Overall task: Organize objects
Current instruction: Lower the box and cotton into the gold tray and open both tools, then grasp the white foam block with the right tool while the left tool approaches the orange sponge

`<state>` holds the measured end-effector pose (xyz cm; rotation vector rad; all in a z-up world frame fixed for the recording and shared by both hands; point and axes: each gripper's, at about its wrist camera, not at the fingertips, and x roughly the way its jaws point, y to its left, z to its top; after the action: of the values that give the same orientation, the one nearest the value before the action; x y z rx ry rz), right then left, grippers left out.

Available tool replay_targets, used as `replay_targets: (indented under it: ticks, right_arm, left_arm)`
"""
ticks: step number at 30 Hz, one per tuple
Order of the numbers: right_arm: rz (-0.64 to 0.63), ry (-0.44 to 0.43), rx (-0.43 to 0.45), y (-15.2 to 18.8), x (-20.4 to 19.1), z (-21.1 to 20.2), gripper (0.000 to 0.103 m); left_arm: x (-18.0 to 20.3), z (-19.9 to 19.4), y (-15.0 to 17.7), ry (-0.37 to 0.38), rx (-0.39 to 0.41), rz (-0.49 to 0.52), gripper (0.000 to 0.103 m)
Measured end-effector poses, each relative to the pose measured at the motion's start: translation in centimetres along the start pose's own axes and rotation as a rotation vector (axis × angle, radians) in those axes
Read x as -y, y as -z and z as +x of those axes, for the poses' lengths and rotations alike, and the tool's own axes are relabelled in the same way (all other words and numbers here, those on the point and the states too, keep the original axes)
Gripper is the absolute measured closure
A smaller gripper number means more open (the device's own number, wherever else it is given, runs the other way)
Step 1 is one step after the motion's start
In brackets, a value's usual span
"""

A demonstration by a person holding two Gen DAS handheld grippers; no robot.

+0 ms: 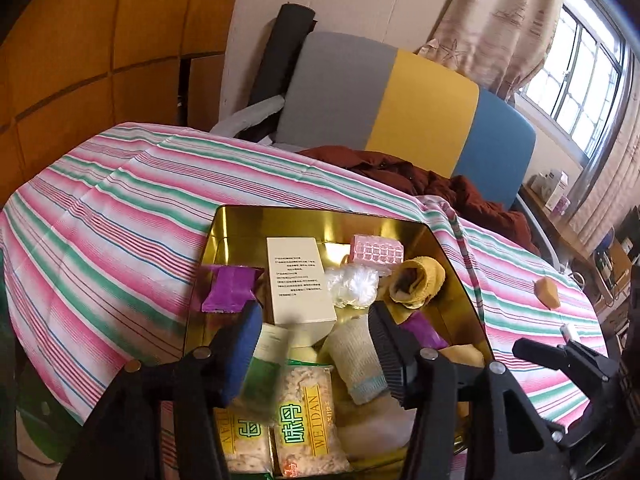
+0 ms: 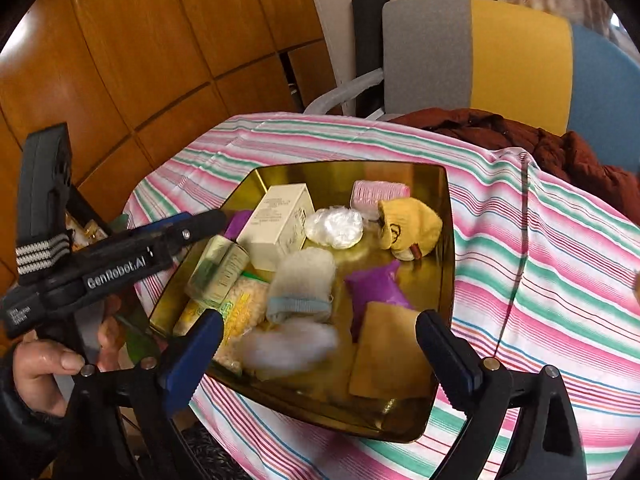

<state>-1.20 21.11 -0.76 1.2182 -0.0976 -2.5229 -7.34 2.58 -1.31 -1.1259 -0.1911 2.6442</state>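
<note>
A gold tin tray [image 1: 248, 220] sits on the striped tablecloth and holds several items: a cream box [image 1: 298, 280], a purple packet [image 1: 230, 288], a pink block [image 1: 376, 254], a yellow knit piece [image 1: 420, 280], a beige sock [image 1: 356, 360] and snack packets [image 1: 308, 420]. My left gripper [image 1: 314, 312] hangs open over the tray's near left part, above a blurred green-and-white bottle [image 2: 218, 276] lying on the snacks. My right gripper [image 2: 318, 320] stands open over the tray's near edge [image 2: 450, 264], above a white fluffy wad [image 2: 288, 346] and a tan pouch [image 2: 390, 352].
An orange-brown lump [image 1: 547, 292] lies on the cloth right of the tray. A grey, yellow and blue chair back [image 1: 400, 100] with a dark red jacket [image 1: 440, 188] stands behind the table. Wooden panelling [image 2: 140, 60] is to the left. A hand [image 2: 44, 364] holds the left tool.
</note>
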Motion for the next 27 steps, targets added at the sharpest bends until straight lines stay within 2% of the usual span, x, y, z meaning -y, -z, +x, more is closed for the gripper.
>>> replay_targets:
  ticks: [3, 10, 18, 27]
  right_arm:
    - [0.001, 0.029, -0.004, 0.5, 0.7, -0.2, 0.005]
    - [0.039, 0.112, 0.036, 1.2, 2.7, -1.9, 0.004]
    - [0.136, 0.196, 0.053, 2.2, 7.1, -4.4, 0.002]
    - [0.292, 0.316, 0.040, 4.7, 14.9, -7.3, 0.001]
  left_arm:
    - [0.4, -0.1, 0.3, -0.032, -0.003, 0.019, 0.047]
    - [2.3, -1.5, 1.0, -0.043, 0.016, 0.079, 0.047]
    - [6.4, -3.0, 1.1, -0.003, 0.054, 0.202, 0.047]
    - [10.7, -2.8, 1.8, 0.069, 0.036, 0.298, 0.047]
